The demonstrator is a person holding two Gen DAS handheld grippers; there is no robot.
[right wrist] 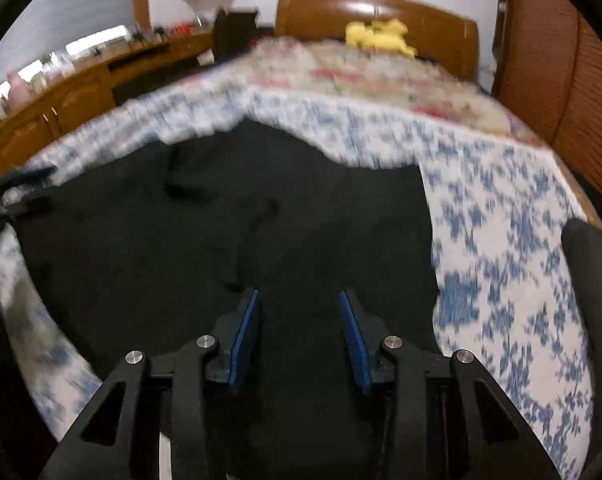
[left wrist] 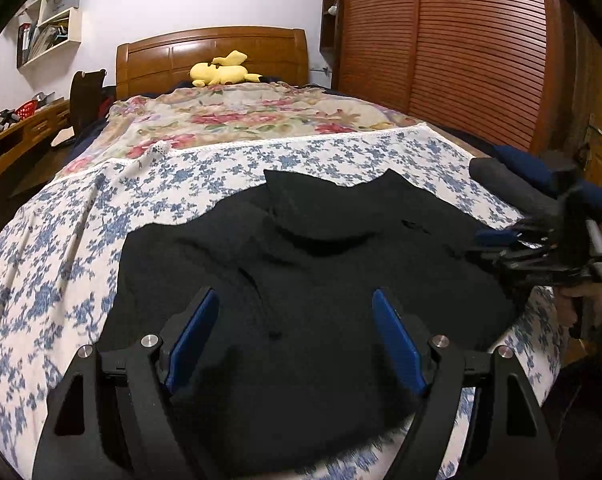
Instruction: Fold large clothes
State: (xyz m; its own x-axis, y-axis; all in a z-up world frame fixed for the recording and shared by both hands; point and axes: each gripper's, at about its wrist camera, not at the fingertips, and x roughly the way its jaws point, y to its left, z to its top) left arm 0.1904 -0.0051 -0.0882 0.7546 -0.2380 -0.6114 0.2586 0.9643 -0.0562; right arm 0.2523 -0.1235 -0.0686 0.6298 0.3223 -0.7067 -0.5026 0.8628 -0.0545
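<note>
Your black garment (left wrist: 309, 280) lies on the near end of the bed (left wrist: 53, 248), rumpled, its long side running left to right. Your left gripper (left wrist: 293, 340) and right gripper (right wrist: 299, 340) both hang over it, fingers spread, holding nothing.

The right claw (right wrist: 299, 340) is hovering with its blue pads (right wrist: 243, 344) spread apart over a black garment (right wrist: 229, 240) lying on the bed's blue-flowered sheet (right wrist: 513, 240). A yellow plush toy (right wrist: 379, 36) is sitting near the wooden headboard (right wrist: 437, 28); the view is blurring.
</note>
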